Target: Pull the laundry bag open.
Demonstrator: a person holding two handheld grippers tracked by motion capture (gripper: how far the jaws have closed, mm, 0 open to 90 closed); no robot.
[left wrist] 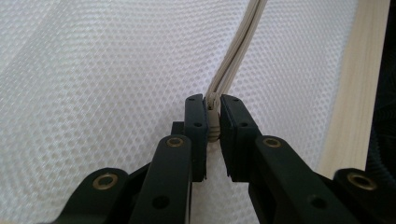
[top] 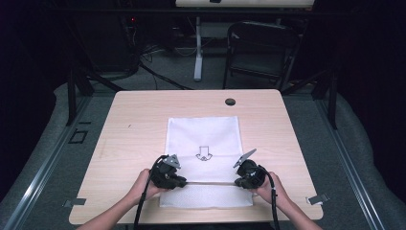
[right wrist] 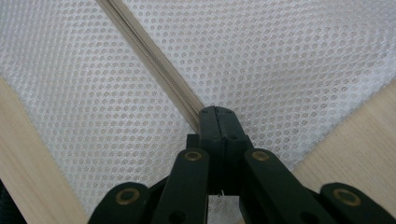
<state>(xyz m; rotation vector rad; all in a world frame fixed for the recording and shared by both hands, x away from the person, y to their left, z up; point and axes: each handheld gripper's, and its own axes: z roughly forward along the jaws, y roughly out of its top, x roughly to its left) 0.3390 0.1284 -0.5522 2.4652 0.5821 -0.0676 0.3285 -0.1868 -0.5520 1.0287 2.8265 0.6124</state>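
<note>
A white mesh bag (top: pixel 203 143) is laid flat on the wooden surface (top: pixel 129 124), slightly toward 6 o'clock of its centre. A small arrow mark (top: pixel 204 154) is printed near the middle of the bag. A beige zipper (top: pixel 210 182) is seen running across the bag near its 6 o'clock edge, from 9 o'clock to 3 o'clock.

The left gripper (top: pixel 178 182) is positioned at the 9 o'clock end of the zipper. In the left gripper view, its jaws are closed to a narrow gap on the zipper end (left wrist: pixel 213 122), with mesh on one side and the bare surface (left wrist: pixel 357 88) on the other.

The right gripper (top: pixel 239 181) is positioned at the 3 o'clock end of the zipper. In the right gripper view, its jaws are pressed fully together on the zipper (right wrist: pixel 154 65), and the tape is seen leading away toward 11 o'clock.

Each gripper is held by a hand entering from 6 o'clock. A dark round grommet (top: pixel 230 101) is set in the surface at 12 o'clock of the bag.
</note>
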